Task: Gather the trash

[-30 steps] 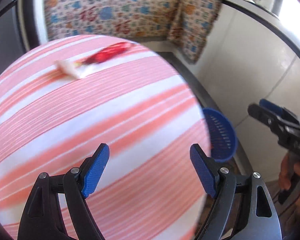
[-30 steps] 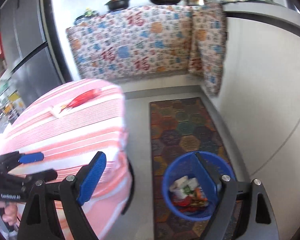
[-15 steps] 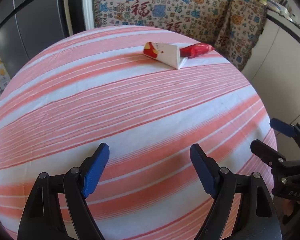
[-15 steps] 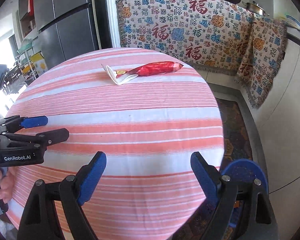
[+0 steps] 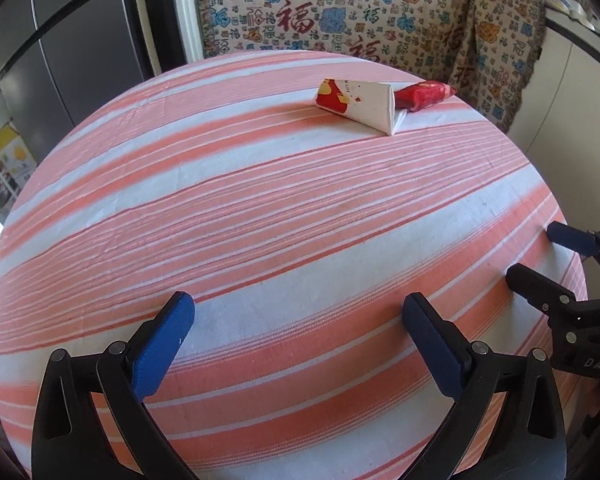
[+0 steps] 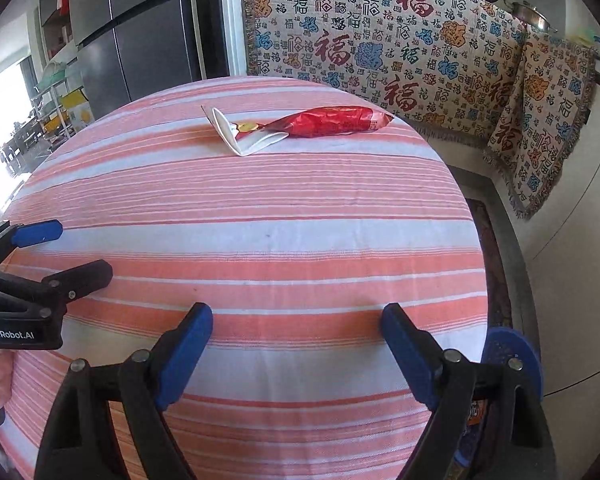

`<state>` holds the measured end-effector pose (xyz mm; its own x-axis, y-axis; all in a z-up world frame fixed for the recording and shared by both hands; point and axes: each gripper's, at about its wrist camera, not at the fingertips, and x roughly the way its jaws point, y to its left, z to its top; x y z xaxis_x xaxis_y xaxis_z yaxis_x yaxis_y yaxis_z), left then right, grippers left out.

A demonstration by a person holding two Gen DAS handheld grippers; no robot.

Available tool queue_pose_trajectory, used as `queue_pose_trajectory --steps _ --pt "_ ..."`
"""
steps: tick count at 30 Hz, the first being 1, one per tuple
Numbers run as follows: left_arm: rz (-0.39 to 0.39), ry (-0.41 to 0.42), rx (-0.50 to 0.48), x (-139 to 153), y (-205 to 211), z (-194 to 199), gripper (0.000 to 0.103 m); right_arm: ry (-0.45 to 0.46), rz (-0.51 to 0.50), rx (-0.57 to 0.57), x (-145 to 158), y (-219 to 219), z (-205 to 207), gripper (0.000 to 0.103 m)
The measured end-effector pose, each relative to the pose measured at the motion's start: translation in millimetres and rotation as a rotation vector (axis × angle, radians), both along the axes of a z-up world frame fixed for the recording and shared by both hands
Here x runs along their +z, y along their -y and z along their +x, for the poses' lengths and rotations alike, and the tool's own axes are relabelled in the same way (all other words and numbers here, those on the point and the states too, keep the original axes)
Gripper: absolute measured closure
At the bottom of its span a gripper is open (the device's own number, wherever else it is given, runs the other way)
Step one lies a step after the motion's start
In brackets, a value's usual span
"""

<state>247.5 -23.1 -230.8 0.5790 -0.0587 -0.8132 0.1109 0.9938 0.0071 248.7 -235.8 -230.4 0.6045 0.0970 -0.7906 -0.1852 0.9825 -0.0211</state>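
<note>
A flattened white paper cup with red print [image 5: 358,104] lies at the far side of the round striped table [image 5: 260,208], touching a red snack wrapper [image 5: 422,95]. Both also show in the right wrist view: the cup [image 6: 240,134] and the wrapper [image 6: 332,122]. My left gripper [image 5: 296,332] is open and empty over the table's near part. My right gripper [image 6: 296,344] is open and empty over the near right part. Each gripper shows in the other's view: the right one [image 5: 540,256], the left one [image 6: 60,252].
A blue trash basket [image 6: 512,354] stands on the floor by the table's right edge, mostly hidden behind my right gripper. A patterned cloth [image 6: 380,40] hangs behind the table. A dark fridge [image 6: 140,28] stands at the back left. A white cabinet wall [image 6: 572,240] is on the right.
Both grippers have swung left from the basket and floor toward the table and now face the cup and wrapper. Both stayed open and empty.
</note>
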Motion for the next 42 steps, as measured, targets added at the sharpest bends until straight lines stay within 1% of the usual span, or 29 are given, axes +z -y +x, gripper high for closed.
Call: queue_pose_trajectory --steps 7,14,16,18,20,22,26,27,28,29,30,32,34,35,36,37,39,41,42 --pt "-0.001 0.005 0.002 0.3 1.1 -1.1 0.000 0.017 0.002 -0.007 -1.6 -0.5 0.1 0.012" --pt "0.000 0.003 0.014 3.4 3.3 0.3 0.001 0.032 0.004 -0.011 -1.5 0.5 -2.1 0.012" --pt "-0.029 0.015 0.010 14.1 7.2 -0.8 0.002 0.033 0.004 -0.010 -1.4 0.6 -2.1 0.012" --pt "-0.088 0.045 0.002 33.9 12.9 1.3 0.002 0.033 0.004 -0.010 -1.6 0.9 -2.1 0.012" --pt "-0.133 0.068 -0.018 52.3 21.9 10.4 0.001 0.034 0.004 -0.011 -1.5 0.9 -2.3 0.011" --pt "-0.147 0.066 -0.027 61.6 33.2 27.2 0.001 0.034 0.005 -0.010 -1.7 1.0 -2.3 0.011" --pt "-0.167 0.064 0.032 59.8 49.2 68.4 0.002 0.035 0.005 -0.010 -1.5 1.0 -2.4 0.011" --pt "-0.169 0.059 0.047 56.2 53.0 78.7 0.004 0.034 0.005 -0.010 -1.6 1.3 -2.4 0.011" --pt "-0.167 0.054 0.068 52.8 57.7 89.3 0.006 0.035 0.006 -0.010 -1.7 1.4 -2.5 0.011" --pt "-0.167 0.050 0.089 49.0 60.9 98.2 0.012 0.035 0.006 -0.009 -1.8 1.4 -2.6 0.011" --pt "-0.171 0.044 0.113 45.3 62.5 106.9 0.015 0.035 0.006 -0.009 -1.9 1.4 -2.8 0.011" --pt "-0.182 0.036 0.154 38.3 63.7 119.0 0.017 0.035 0.006 -0.009 -1.9 1.3 -2.9 0.011" --pt "-0.167 0.033 0.184 31.5 64.0 126.6 0.022 0.036 0.006 -0.008 -2.0 1.2 -3.1 0.011" --pt "-0.155 0.033 0.192 28.8 64.1 129.3 0.028 0.035 0.006 -0.009 -2.1 1.3 -3.1 0.011" --pt "-0.145 0.034 0.198 26.8 64.0 130.4 0.037 0.035 0.006 -0.009 -2.3 1.3 -3.3 0.011" --pt "-0.139 0.037 0.202 25.2 62.8 130.9 0.044 0.035 0.007 -0.009 -2.3 1.3 -3.3 0.011" --pt "-0.142 0.035 0.198 23.0 58.4 130.6 0.081 0.035 0.007 -0.008 -2.5 1.0 -3.5 0.011" --pt "-0.159 0.036 0.195 23.3 50.4 128.9 0.092 0.036 0.007 -0.008 -2.2 0.7 -2.9 0.011" --pt "-0.164 0.036 0.191 25.0 46.0 126.6 0.093 0.036 0.008 -0.008 -2.3 0.9 -3.1 0.011"
